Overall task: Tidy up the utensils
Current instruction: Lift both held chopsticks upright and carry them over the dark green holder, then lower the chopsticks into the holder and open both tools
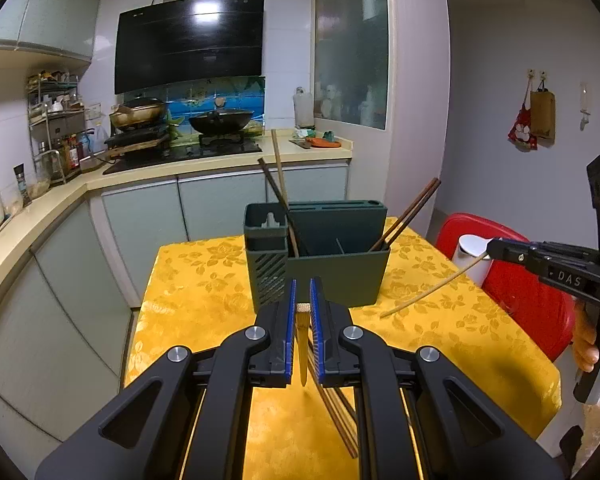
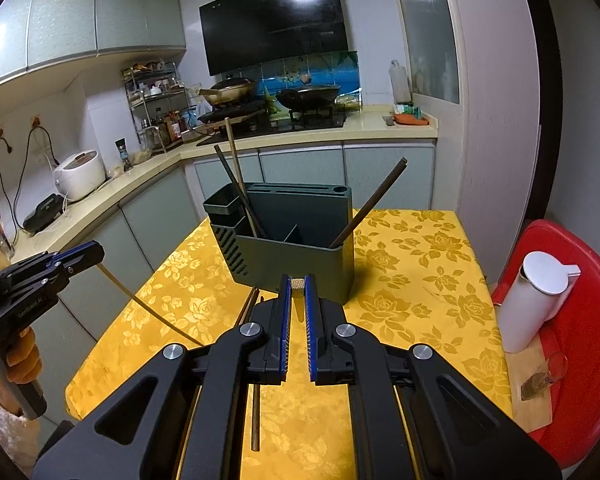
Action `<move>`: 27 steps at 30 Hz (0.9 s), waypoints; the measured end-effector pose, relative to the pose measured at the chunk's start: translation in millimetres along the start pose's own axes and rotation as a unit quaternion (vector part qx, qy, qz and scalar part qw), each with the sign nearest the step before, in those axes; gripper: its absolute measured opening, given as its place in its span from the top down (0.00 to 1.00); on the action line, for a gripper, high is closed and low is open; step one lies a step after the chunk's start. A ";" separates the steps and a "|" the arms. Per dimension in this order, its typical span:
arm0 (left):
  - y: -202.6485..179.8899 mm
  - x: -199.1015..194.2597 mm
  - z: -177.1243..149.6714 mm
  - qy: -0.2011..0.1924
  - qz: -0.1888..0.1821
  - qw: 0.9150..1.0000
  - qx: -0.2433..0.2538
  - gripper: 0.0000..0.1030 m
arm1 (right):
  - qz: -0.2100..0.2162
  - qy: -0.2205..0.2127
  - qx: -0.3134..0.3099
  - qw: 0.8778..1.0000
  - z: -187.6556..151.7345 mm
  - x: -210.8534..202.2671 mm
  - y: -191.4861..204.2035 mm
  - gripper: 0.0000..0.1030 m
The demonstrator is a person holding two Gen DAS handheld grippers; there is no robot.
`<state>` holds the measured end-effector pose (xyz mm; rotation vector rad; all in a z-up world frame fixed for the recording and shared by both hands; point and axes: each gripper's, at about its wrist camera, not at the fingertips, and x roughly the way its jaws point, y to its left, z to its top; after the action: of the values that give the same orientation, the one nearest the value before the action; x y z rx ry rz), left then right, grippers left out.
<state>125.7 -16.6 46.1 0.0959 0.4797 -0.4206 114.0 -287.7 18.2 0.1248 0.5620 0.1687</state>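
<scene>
Both grippers hover above the yellow floral tablecloth (image 1: 204, 280), each clamped on a single pale bamboo chopstick. The left gripper (image 1: 303, 294) has its blue pads narrowed onto the chopstick's square butt end (image 1: 302, 309); the shaft (image 1: 302, 354) hangs down and back toward the camera, tip below the jaws. The right gripper (image 2: 297, 286) likewise pinches a butt end (image 2: 297, 284) between nearly closed pads; in the left wrist view its chopstick (image 1: 432, 289) slants down to the left, tip just above the cloth. The dark green utensil holder (image 1: 332, 276) stands directly ahead of both grippers, on the far side of the table, with dark chopsticks (image 1: 406, 216) leaning in its right compartment and others (image 1: 278, 188) at its left. Two dark chopsticks (image 1: 332, 400) lie on the cloth beneath the left gripper, not yet collected. Judgement: the step in hand is carrying the held pair to the holder. Each chopstick's long axis points down and away from the opening, so tips must clear the near wall. Neither hand appears clearly nearer. A white jug (image 2: 534, 300) sits on a red stool (image 2: 580, 360) at right.
</scene>
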 end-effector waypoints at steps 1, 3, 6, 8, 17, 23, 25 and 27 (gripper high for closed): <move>-0.4 1.0 3.2 -0.001 -0.001 1.000 0.001 0.93 | 0.003 0.002 0.004 1.000 2.3 0.8 -1.4 0.93; -1.3 4.0 11.0 -0.004 -0.003 1.000 0.005 0.93 | 0.006 0.003 0.009 1.000 7.1 0.9 -3.0 0.93; -2.7 9.1 22.8 -0.007 -0.005 1.000 0.011 0.93 | 0.009 -0.001 0.012 1.000 18.7 0.2 -5.2 0.93; -4.6 11.8 31.9 -0.011 -0.006 1.000 0.014 0.93 | 0.008 -0.006 0.011 1.000 25.7 -0.6 -5.6 0.93; -15.2 23.3 95.0 -0.047 -0.012 0.998 0.034 0.93 | 0.003 -0.023 0.006 1.000 68.5 0.6 -10.5 0.93; -24.2 42.2 127.9 -0.060 -0.009 0.997 0.038 0.93 | -0.011 -0.023 -0.015 1.000 91.8 6.5 -7.7 0.93; -25.6 48.0 135.6 -0.064 -0.010 0.997 0.036 0.93 | -0.020 -0.020 -0.020 0.999 98.9 12.1 -8.1 0.93; -26.8 56.2 142.4 -0.065 -0.011 0.997 0.034 0.93 | -0.022 -0.014 -0.021 0.999 103.5 19.6 -9.7 0.93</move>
<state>220.7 -88.4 146.1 0.1276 0.3394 -0.4623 187.3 -300.8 93.3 0.0731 0.5330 0.1366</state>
